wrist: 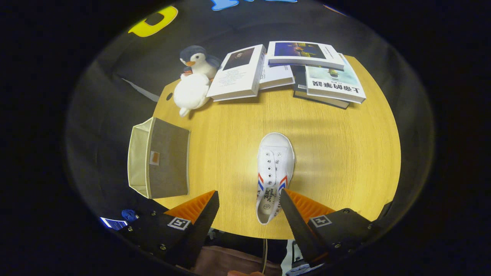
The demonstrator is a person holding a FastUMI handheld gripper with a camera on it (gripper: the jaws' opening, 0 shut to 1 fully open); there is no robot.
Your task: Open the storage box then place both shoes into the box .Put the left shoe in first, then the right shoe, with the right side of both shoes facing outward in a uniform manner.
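Fingers of the gripper (249,207) are being held wide apart above the near edge of the worktop (337,153), and nothing is being gripped between them. One white shoe (274,172) with red and blue side stripes is lying flat on the wood, its heel opening sitting between the fingers close beside the right finger, its toe pointing away toward the books; whether the finger is touching it cannot be told. Whether it is the left or the right shoe cannot be told from this angle. A second shoe is not being pointed out in this view. The storage box (159,163), a grey fabric bin with a pale lining, is resting at the left edge of the worktop, well apart from the shoe; it is turned on its side with its mouth facing left, and nothing is seen inside it as far as the lining is shown. Judged from this, the opening step may already be done, while at least this shoe is yet to be placed. Beyond the shoe, a plush penguin (193,78) and a loose stack of books (291,69) are lying along the far edge. The worktop is round-fronted, of light wood grain, and is being lit brightly from above, while a dark cloth wall is closing off the booth behind it.
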